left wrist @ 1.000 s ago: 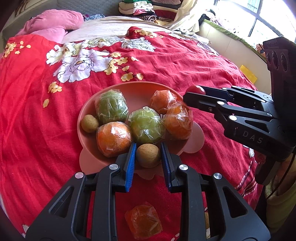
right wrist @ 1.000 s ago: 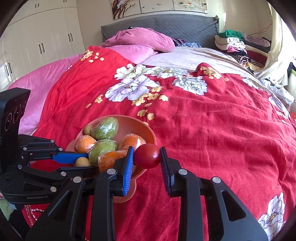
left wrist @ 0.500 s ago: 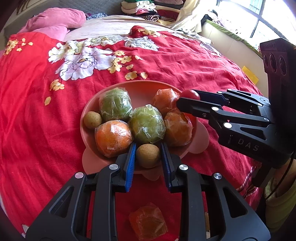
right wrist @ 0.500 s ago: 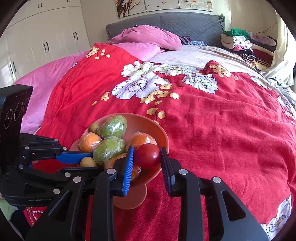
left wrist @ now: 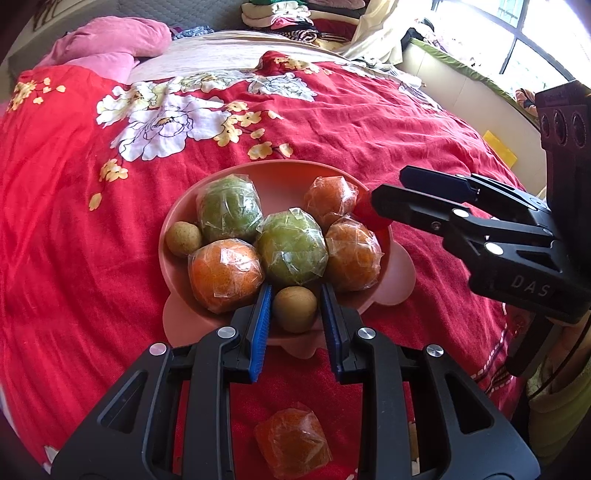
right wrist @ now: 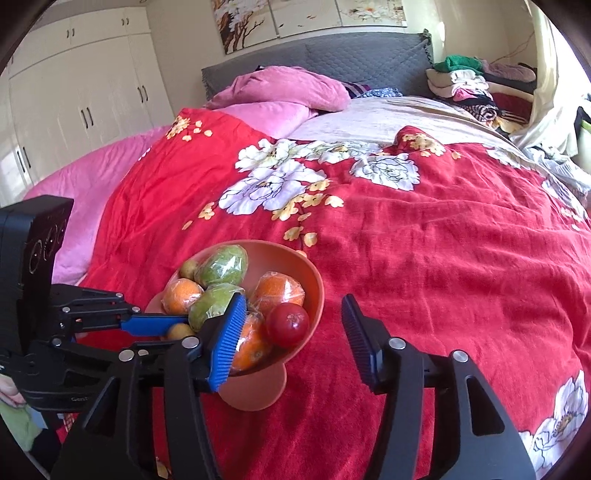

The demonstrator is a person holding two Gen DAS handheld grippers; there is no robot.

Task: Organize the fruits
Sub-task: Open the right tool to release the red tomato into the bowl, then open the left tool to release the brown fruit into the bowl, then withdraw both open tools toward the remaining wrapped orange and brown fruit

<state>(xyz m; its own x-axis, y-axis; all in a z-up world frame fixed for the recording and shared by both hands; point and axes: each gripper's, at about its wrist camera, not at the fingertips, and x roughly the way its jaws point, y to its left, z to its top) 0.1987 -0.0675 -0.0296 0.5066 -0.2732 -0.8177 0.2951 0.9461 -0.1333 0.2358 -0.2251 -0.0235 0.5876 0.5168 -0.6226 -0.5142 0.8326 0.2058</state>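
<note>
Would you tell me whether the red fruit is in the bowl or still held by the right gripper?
In the bowl: the red fruit rests against its rim, clear of the opening right gripper.

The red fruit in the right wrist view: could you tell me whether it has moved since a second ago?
Yes. The red fruit has left the opening right hand-held gripper and now lies inside the bowl, at its near rim.

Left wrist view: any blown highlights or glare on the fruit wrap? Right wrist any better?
Left wrist view: window at top right is blown out; cling film on the green fruit shows small specular glints; strong fisheye bending, dark corners. Right wrist view: more even light, red fruit sharp with little glare, wardrobe curved by distortion, curtain area at right overexposed.
</note>
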